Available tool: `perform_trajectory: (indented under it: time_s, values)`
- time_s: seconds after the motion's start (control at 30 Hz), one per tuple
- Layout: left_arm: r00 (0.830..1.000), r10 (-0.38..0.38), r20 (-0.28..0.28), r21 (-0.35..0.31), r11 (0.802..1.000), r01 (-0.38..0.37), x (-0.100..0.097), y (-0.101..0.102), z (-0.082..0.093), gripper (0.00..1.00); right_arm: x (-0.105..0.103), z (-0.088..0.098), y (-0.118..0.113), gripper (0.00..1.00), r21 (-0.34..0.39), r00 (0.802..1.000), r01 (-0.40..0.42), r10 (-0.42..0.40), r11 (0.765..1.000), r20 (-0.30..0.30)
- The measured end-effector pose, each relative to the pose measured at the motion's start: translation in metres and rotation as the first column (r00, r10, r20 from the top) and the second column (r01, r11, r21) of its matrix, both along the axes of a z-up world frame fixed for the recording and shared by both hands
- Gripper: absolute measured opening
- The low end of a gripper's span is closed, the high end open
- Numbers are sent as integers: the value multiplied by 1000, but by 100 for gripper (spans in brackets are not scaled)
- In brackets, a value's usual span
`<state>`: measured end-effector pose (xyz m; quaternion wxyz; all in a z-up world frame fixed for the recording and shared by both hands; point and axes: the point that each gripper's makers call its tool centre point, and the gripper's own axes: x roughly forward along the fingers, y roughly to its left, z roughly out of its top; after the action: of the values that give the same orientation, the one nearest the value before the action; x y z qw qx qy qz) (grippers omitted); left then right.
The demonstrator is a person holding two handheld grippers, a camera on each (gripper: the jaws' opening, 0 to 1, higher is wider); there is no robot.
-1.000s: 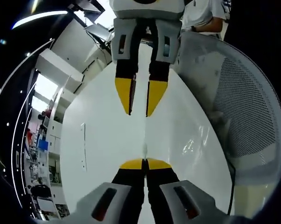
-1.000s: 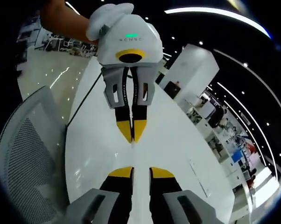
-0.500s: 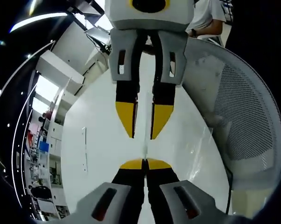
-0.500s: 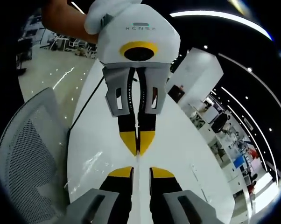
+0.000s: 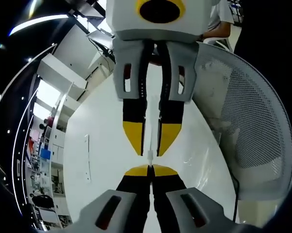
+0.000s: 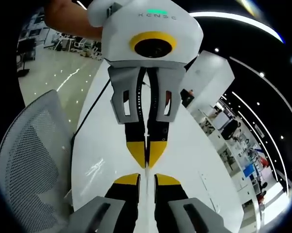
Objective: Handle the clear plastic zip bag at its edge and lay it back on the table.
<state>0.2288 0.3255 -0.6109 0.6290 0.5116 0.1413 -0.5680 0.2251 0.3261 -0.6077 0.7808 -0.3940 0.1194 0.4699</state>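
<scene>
White bench (image 5: 102,145) below; my left claw (image 5: 149,169) pinches the clear zip bag's edge (image 5: 150,154), my right claw (image 6: 146,176) spread opposite, seemingly keeping it taut.

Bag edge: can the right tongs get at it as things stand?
Probably yes: the right tongs stand open astride the edge of the bag, facing the left tongs, which look shut on it.

Open-plan office, white table (image 5: 102,145), mesh chair (image 5: 252,121)
</scene>
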Motion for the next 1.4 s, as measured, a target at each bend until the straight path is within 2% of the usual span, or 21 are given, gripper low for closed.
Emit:
perform_trajectory:
  time_s: [0.53, 1.4]
  values:
    - [1000, -25, -3, -5, 1000, 25, 1, -6, 2, 0, 4, -1, 2, 1, -23, 1000, -11, 12, 1000, 18]
    - [999, -6, -34, -32, 999, 5, 10, -7, 3, 0, 13, 0, -1, 0, -28, 999, -35, 35, 999, 23]
